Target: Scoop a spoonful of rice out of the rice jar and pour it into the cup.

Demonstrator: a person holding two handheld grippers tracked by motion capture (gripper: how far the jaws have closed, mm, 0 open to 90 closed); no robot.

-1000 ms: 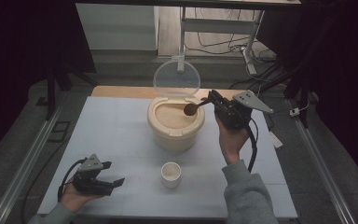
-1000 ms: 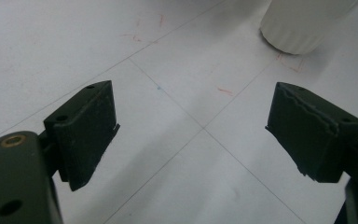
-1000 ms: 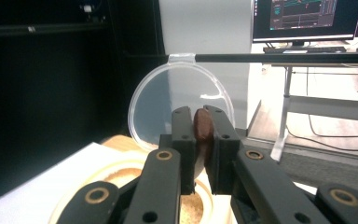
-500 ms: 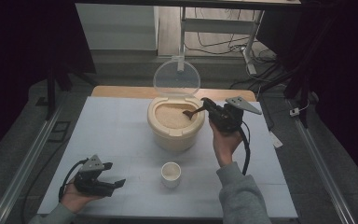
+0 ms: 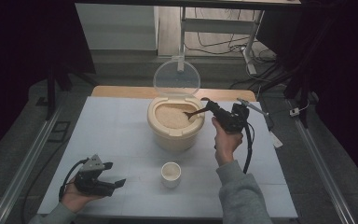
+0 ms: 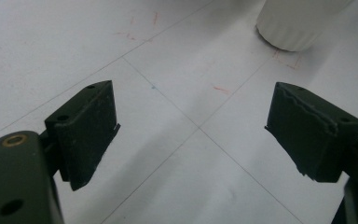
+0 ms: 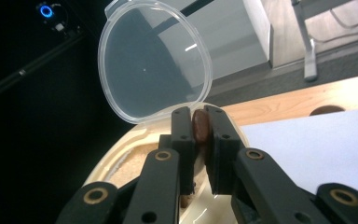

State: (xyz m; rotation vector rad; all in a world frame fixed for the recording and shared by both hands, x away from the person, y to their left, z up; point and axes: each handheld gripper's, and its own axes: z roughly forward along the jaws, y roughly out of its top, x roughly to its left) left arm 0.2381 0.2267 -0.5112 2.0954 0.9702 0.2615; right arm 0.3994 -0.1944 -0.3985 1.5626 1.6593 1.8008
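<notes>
Fingers point(image 7: 186, 140) astride spoon handle point(image 7: 199, 125)

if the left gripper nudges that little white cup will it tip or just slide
The cup looks small and light, and it stands free on the smooth table, so a low nudge would probably slide it. It is about as tall as it is wide, so a push near the rim might tip it. Its ridged wall should grip well.

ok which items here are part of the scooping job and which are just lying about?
In play:
- beige round container of grain, clear hinged lid up
- dark brown spoon, clamped in right gripper, bowl in the grain
- small white cup, likely the target

Idle:
- left gripper, jaws open, resting on white table
</notes>
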